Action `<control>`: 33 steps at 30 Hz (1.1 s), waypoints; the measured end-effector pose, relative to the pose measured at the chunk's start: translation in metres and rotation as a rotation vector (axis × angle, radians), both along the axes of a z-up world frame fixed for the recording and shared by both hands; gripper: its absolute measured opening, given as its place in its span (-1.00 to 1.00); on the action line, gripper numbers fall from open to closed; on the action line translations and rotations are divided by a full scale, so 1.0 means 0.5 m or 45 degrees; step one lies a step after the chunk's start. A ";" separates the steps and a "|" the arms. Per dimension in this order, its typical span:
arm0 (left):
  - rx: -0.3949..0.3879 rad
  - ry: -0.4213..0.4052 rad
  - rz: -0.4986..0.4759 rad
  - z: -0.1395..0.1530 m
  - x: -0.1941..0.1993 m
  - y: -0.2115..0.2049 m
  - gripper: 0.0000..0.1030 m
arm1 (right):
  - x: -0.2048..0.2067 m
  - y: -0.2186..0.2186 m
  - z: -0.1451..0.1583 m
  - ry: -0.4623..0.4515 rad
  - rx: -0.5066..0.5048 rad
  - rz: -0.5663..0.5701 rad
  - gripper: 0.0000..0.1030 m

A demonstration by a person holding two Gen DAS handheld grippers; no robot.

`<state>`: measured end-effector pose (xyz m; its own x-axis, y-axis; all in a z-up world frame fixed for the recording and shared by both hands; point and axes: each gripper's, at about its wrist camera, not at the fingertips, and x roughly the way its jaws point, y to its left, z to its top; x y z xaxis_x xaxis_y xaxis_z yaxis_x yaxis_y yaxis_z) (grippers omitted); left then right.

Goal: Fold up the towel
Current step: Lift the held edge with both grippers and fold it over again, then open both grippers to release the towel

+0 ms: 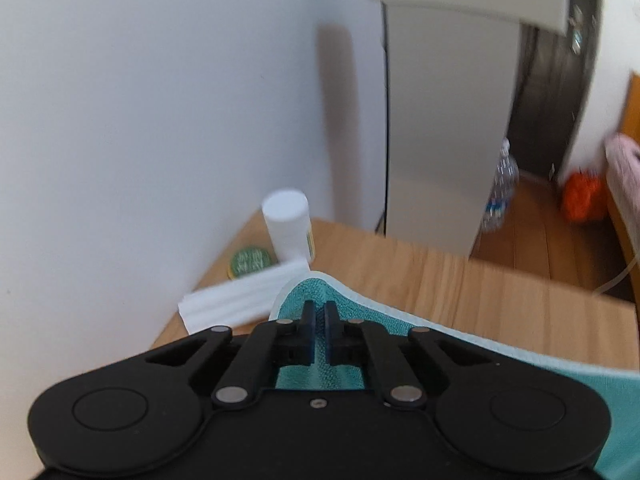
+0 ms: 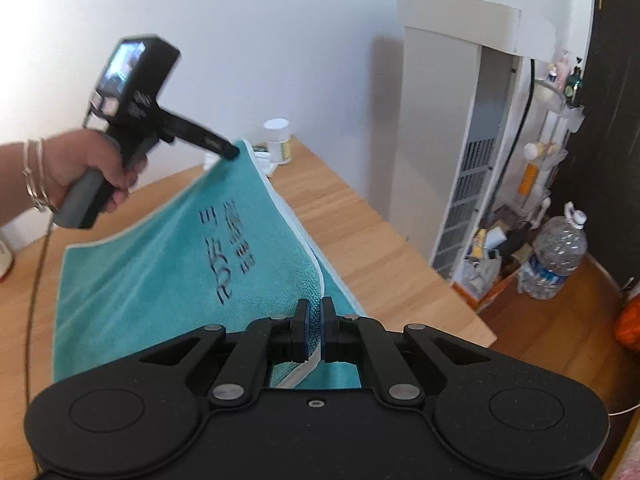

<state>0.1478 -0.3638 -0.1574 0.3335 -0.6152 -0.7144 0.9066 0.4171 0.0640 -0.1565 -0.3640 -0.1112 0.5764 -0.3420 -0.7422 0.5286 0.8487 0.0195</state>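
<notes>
white jar (image 2: 279, 141) stands capped (contents hidden) on the table (image 2: 380, 248); left gripper (image 1: 319, 312) and right gripper (image 2: 315, 312) each pinch a raised teal towel (image 2: 168, 264) corner.

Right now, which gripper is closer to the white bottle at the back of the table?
Left. The left gripper holds the towel corner just in front of the white bottle. The right gripper pinches the towel's nearer corner, farther down the table.
</notes>
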 end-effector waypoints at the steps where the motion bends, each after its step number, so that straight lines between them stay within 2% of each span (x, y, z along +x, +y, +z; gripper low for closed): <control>1: -0.016 0.002 0.010 -0.001 0.002 -0.003 -0.93 | 0.004 -0.007 -0.008 0.015 -0.004 -0.023 -0.92; 4: -0.011 -0.017 0.009 -0.020 -0.004 -0.014 -0.93 | 0.014 -0.025 -0.031 0.061 -0.017 -0.085 -0.92; 6: 0.028 -0.037 0.013 -0.044 -0.010 -0.027 -0.93 | 0.027 -0.038 -0.065 0.106 -0.027 -0.091 -0.92; 8: 0.061 -0.014 0.026 -0.073 -0.007 -0.041 -0.92 | 0.038 -0.051 -0.099 0.160 -0.036 -0.107 -0.92; 9: 0.086 -0.008 0.039 -0.086 -0.005 -0.049 -0.87 | 0.042 -0.056 -0.116 0.187 -0.040 -0.115 -0.91; 12: 0.154 -0.015 0.068 -0.106 0.001 -0.068 -0.57 | 0.051 -0.066 -0.147 0.239 -0.053 -0.125 -0.89; 14: 0.176 -0.023 0.095 -0.114 0.008 -0.071 -0.27 | 0.052 -0.067 -0.165 0.267 -0.084 -0.124 -0.87; 15: 0.181 -0.025 0.125 -0.114 0.012 -0.067 -0.03 | 0.053 -0.068 -0.174 0.282 -0.100 -0.123 -0.84; 16: 0.187 -0.027 0.150 -0.110 0.018 -0.059 0.11 | 0.054 -0.068 -0.183 0.296 -0.115 -0.122 -0.78; 17: 0.192 -0.029 0.161 -0.105 0.023 -0.049 0.11 | 0.055 -0.069 -0.188 0.303 -0.127 -0.122 -0.69; 21: 0.255 -0.074 0.245 -0.078 0.033 0.007 0.13 | 0.051 -0.064 -0.153 0.278 -0.200 -0.094 -0.67; 24: 0.271 -0.048 0.308 -0.065 0.035 0.074 0.41 | 0.055 -0.054 -0.129 0.224 -0.208 -0.009 -0.64; 29: 0.335 -0.065 0.476 -0.076 0.021 0.207 0.41 | 0.069 -0.057 -0.174 0.321 -0.185 0.081 -0.65; 31: 0.343 -0.039 0.525 -0.090 0.023 0.243 0.41 | 0.058 -0.068 -0.182 0.301 -0.155 0.077 -0.66; 33: 0.373 -0.031 0.567 -0.110 0.029 0.270 0.40 | 0.056 -0.065 -0.180 0.324 -0.187 0.108 -0.65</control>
<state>0.1621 -0.2290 -0.2126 0.5352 -0.1861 -0.8240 0.6430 0.7224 0.2544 -0.1283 -0.3967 -0.2011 0.4095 -0.4151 -0.8124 0.4279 0.8739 -0.2308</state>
